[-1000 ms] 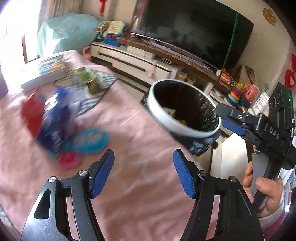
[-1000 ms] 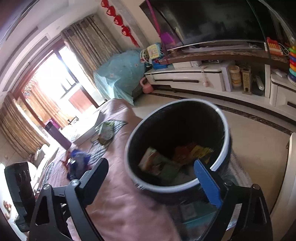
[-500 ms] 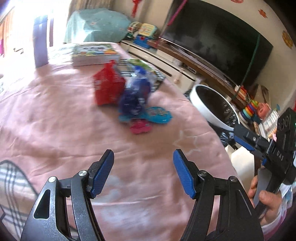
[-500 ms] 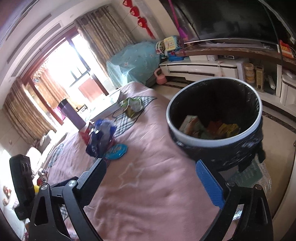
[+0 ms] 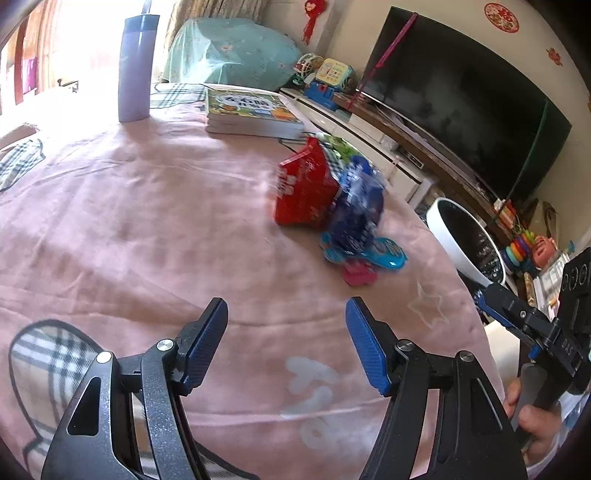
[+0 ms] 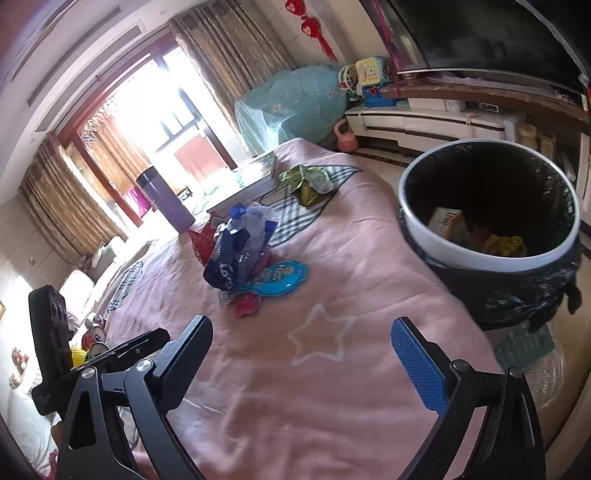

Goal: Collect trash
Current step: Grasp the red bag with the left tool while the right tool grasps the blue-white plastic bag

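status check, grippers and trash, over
Left gripper and right gripper open, empty. Wrapper pile on pink cloth, untouched. Bin beside table. Path clear.

We are in a home's living room; a large dark television [image 5: 461, 107] stands on a long low white cabinet [image 6: 424, 123], with children's toys [image 5: 330, 75] beside it. We also see heavy patterned curtains [image 6: 221, 51] at a bright window, red hanging ornaments [image 6: 314, 27] on the wall, and a pink cloth [image 5: 147, 221] spread over the table.

A tabletop [image 5: 147, 229] covered by a pink cloth is seen; a book stack [image 5: 251, 114], purple flask [image 5: 135, 70] and wrapper pile [image 5: 332, 206] are spread across the upper frame.
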